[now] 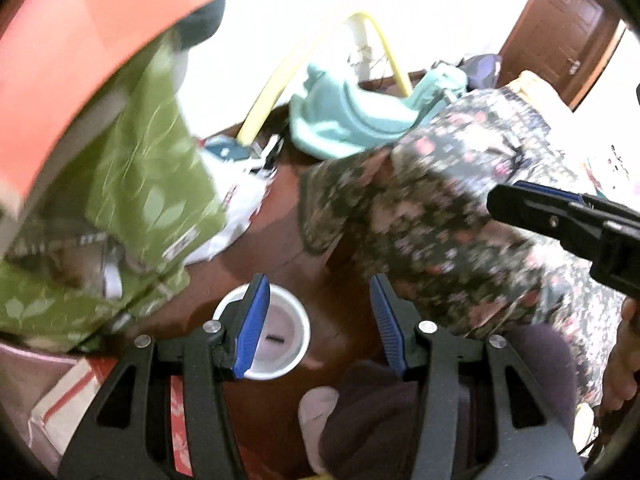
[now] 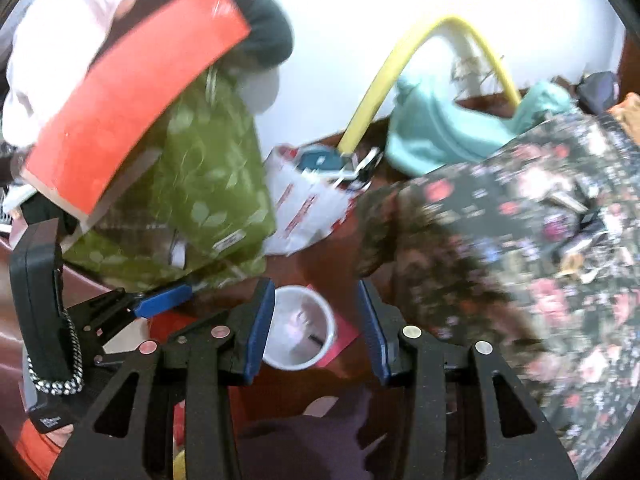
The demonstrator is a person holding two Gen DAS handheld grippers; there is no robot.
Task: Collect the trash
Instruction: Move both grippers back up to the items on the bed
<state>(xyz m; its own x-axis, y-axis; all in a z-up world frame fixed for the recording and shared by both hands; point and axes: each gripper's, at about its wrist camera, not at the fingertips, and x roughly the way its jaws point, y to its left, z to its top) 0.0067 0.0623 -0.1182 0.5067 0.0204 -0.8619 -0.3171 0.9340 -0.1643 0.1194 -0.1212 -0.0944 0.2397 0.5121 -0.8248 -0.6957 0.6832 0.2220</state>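
A white paper cup [image 1: 280, 334] stands upright on the dark red-brown floor [image 1: 280, 248]; it also shows in the right wrist view [image 2: 300, 328]. My left gripper [image 1: 320, 320] is open above the floor, its left finger over the cup's rim. My right gripper [image 2: 316, 324] is open, the cup just behind its left finger; it also shows at the right edge of the left wrist view [image 1: 560, 220]. A crumpled white and red plastic bag [image 2: 308, 208] lies further back on the floor, also in the left wrist view [image 1: 236, 200].
A green leaf-print bag [image 2: 208, 184] hangs at the left under a red box [image 2: 132, 92]. A dark floral cloth [image 2: 520, 240] covers the right. A teal cloth [image 1: 348, 116] and a yellow hose [image 2: 384, 80] lie behind. A purple cloth [image 1: 380, 400] lies under the grippers.
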